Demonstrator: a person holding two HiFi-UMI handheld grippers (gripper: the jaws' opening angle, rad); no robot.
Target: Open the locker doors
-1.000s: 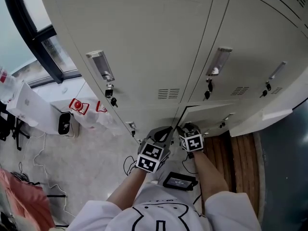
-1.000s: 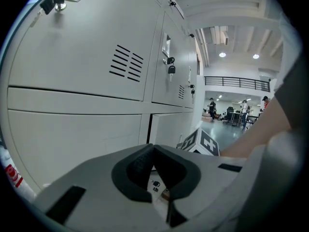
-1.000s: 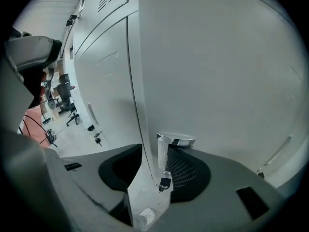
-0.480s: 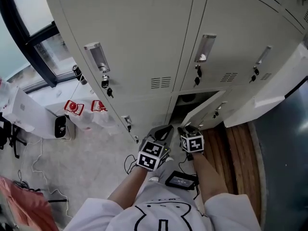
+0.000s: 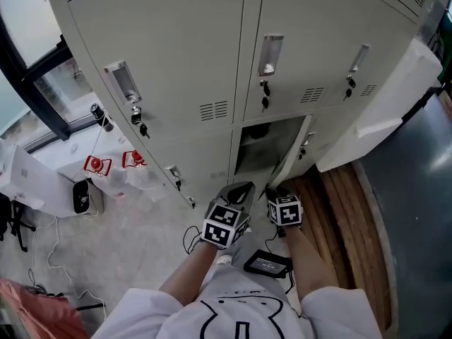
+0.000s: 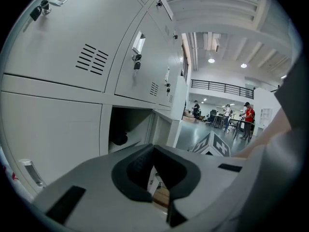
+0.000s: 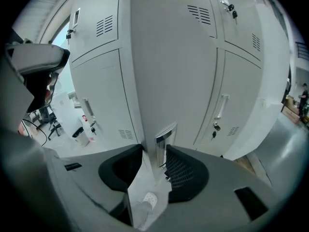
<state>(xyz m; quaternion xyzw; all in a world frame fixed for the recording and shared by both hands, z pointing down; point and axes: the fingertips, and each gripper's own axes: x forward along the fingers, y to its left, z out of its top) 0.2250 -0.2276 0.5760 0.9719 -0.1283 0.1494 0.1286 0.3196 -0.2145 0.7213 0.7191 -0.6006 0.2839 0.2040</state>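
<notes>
The bank of pale grey lockers fills the head view. One lower locker door stands swung out from its dark compartment. My right gripper is at that door's free edge. In the right gripper view the door runs edge-on between the jaws, and my right gripper is shut on it at the chrome handle. My left gripper hovers just left of it, open and holding nothing. In the left gripper view my left gripper points at the open compartment.
The other locker doors are closed, with keys hanging under their handles. A large white panel juts out at the right, above wooden floor boards. A black device lies by the person's feet. Bags with red print and a white bin stand at the left.
The lower door has swung from barely ajar to well open, baring the dark compartment. Both grippers have drawn back from the lockers, the right one keeping hold of the door's edge.
</notes>
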